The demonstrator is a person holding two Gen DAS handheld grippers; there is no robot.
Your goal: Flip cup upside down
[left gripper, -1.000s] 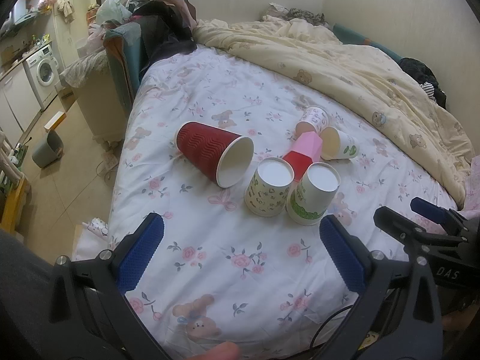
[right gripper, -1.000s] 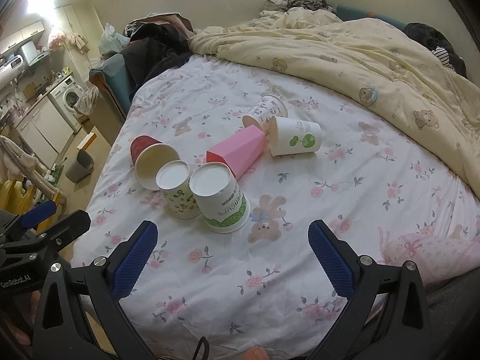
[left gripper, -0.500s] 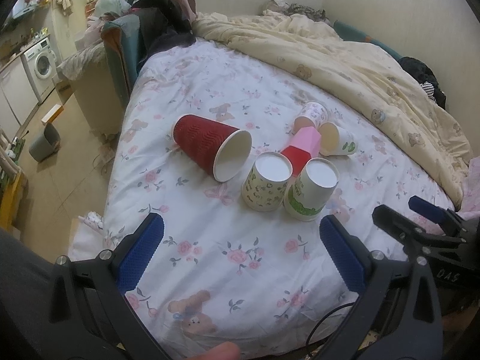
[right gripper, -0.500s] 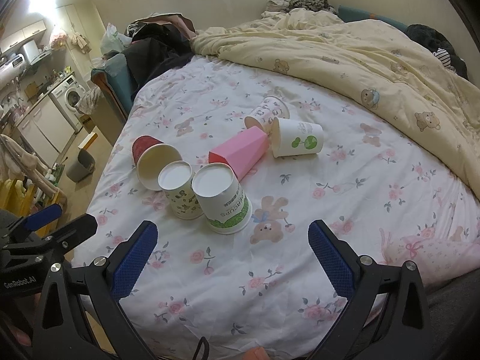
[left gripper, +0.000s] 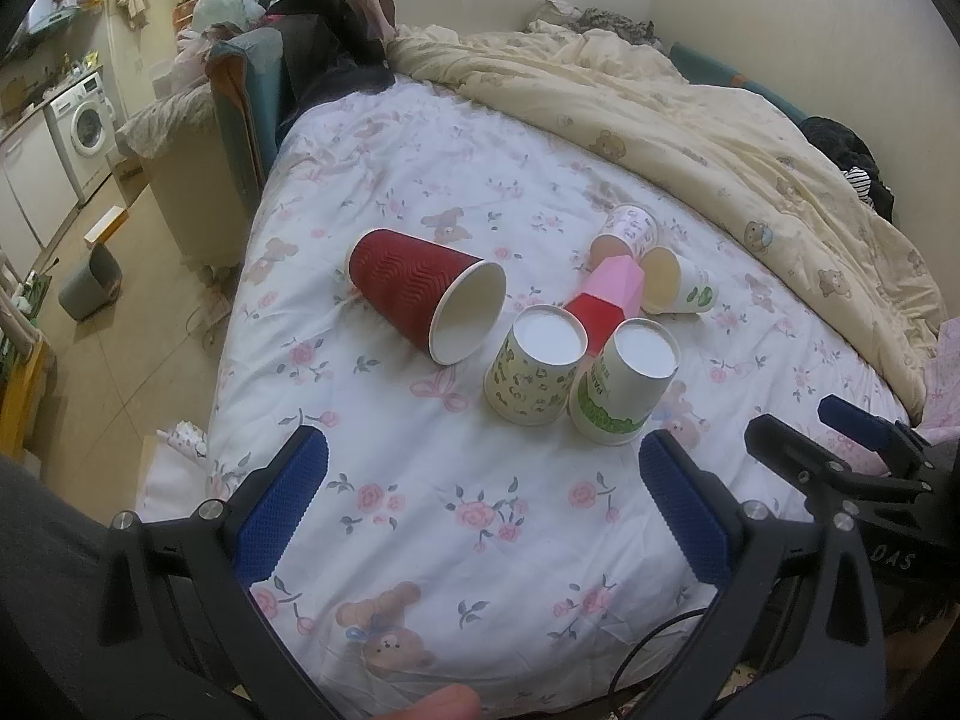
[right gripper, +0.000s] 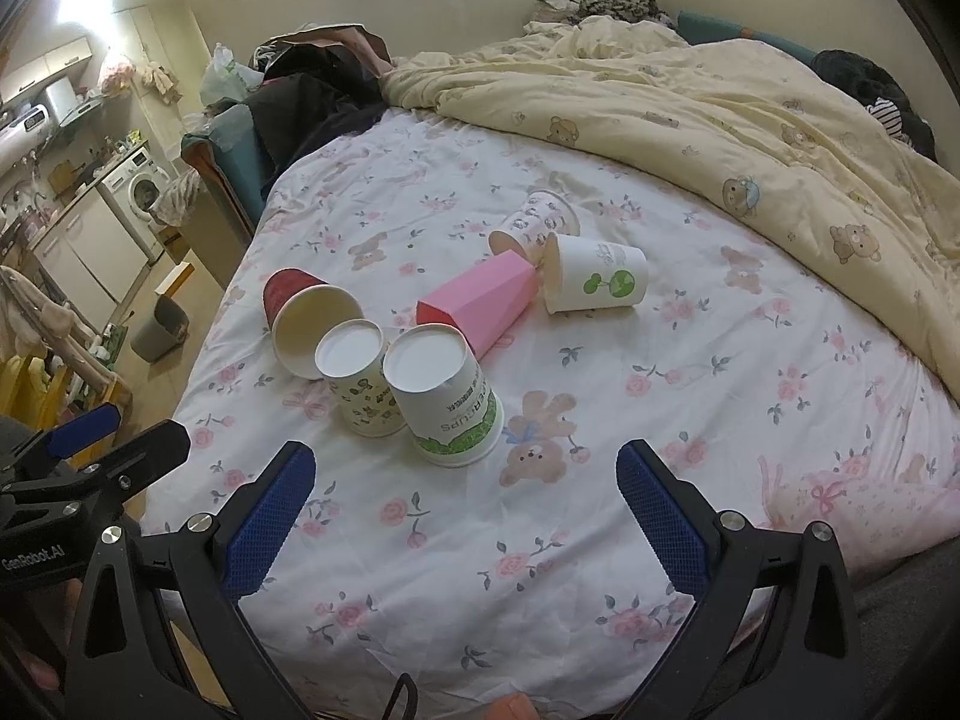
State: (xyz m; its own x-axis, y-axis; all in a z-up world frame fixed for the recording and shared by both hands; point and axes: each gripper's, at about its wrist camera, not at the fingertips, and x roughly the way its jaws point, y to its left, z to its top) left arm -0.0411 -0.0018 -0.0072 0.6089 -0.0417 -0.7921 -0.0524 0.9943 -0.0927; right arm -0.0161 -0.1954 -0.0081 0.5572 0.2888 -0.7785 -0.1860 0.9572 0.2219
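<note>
Several cups lie on the floral bed sheet (left gripper: 420,516). A red ribbed cup (left gripper: 420,294) (right gripper: 287,291) lies on its side, mouth toward me. Two paper cups stand upside down: a leaf-patterned one (left gripper: 534,372) (right gripper: 360,384) and a green-printed one (left gripper: 624,390) (right gripper: 447,402). A pink cup (left gripper: 606,297) (right gripper: 480,306) lies on its side behind them. Two more paper cups (right gripper: 594,282) (right gripper: 534,219) lie on their sides further back. My left gripper (left gripper: 480,504) is open and empty, short of the cups. My right gripper (right gripper: 465,516) is open and empty.
A cream bear-print duvet (right gripper: 720,120) is bunched along the far and right side of the bed. Dark clothes (left gripper: 336,30) pile at the bed's far left corner. The floor, a grey bin (left gripper: 90,282) and a washing machine (left gripper: 84,120) lie to the left.
Both grippers have shifted slightly, the left view turning a little to the right. The cups have not moved and both grippers stay open.
</note>
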